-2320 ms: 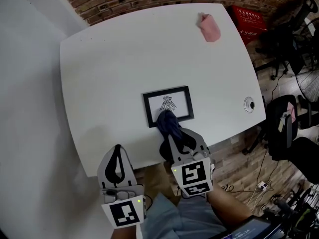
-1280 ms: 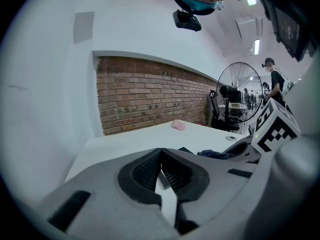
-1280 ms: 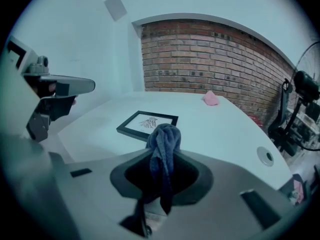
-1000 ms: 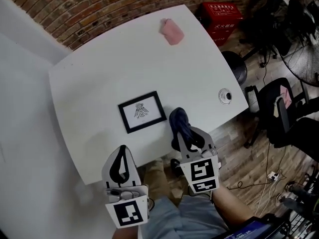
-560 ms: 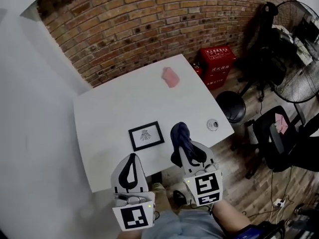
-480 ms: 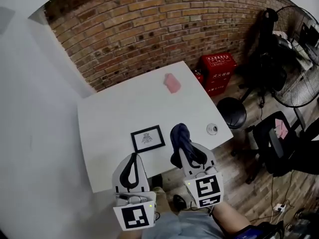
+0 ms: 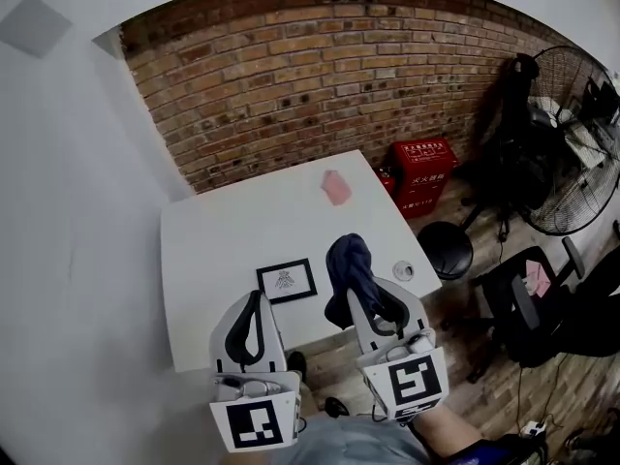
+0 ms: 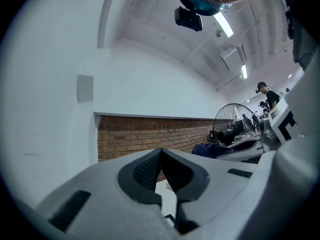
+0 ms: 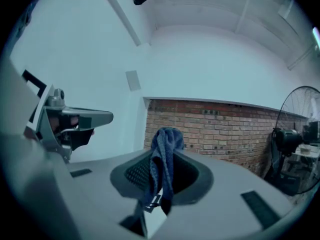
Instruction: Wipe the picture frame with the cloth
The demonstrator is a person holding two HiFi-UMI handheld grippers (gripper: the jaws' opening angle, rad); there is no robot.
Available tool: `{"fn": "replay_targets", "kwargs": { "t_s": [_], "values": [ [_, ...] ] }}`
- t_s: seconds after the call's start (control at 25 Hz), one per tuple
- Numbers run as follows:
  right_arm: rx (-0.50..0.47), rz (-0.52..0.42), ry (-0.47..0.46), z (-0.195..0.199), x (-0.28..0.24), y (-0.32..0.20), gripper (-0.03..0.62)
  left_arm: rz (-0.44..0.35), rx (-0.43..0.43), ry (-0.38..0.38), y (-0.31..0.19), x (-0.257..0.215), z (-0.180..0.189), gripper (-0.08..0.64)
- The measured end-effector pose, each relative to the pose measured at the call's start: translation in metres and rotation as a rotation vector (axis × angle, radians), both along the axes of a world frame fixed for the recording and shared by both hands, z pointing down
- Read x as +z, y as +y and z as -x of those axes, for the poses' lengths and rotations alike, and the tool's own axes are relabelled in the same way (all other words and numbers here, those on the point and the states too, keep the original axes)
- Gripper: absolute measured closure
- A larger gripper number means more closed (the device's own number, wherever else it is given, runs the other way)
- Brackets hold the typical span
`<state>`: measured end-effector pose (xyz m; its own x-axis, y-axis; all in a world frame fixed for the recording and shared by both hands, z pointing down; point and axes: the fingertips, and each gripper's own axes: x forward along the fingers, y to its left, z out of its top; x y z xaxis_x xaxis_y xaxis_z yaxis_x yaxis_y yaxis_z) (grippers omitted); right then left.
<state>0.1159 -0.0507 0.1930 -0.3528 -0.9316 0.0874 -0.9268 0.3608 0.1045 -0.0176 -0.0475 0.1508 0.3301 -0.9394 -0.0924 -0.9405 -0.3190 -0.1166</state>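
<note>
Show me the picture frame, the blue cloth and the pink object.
picture frame (image 7: 287,281): head view, the white picture inside.
blue cloth (image 7: 349,260): head view, its bunched upper part.
pink object (image 7: 336,188): head view, its middle.

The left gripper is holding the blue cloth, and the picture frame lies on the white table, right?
No: the right gripper holds the blue cloth, as the right gripper view shows; the left gripper is shut and empty. The picture frame does lie on the white table.
</note>
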Motion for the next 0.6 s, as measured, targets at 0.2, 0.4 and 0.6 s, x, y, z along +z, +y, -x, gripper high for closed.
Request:
{"fn": "replay_targets", "kwargs": {
  "t_s": [0.2,0.4,0.6],
  "values": [
    [-0.003,-0.001,-0.013,0.001,0.003,0.003,0.508,-0.004,-0.011,-0.006,0.001,0.004,0.004,0.551],
    [-0.003,-0.011,0.005,-0.003,0.009,-0.001,0.508,0.011,-0.014,-0.018,-0.001,0.009,0.002,0.551],
    [-0.005,0.007,-0.029,0.000,0.012,-0.005,0.511,0.021,-0.012,-0.035,-0.004,0.012,0.003,0.551]
  ]
}}
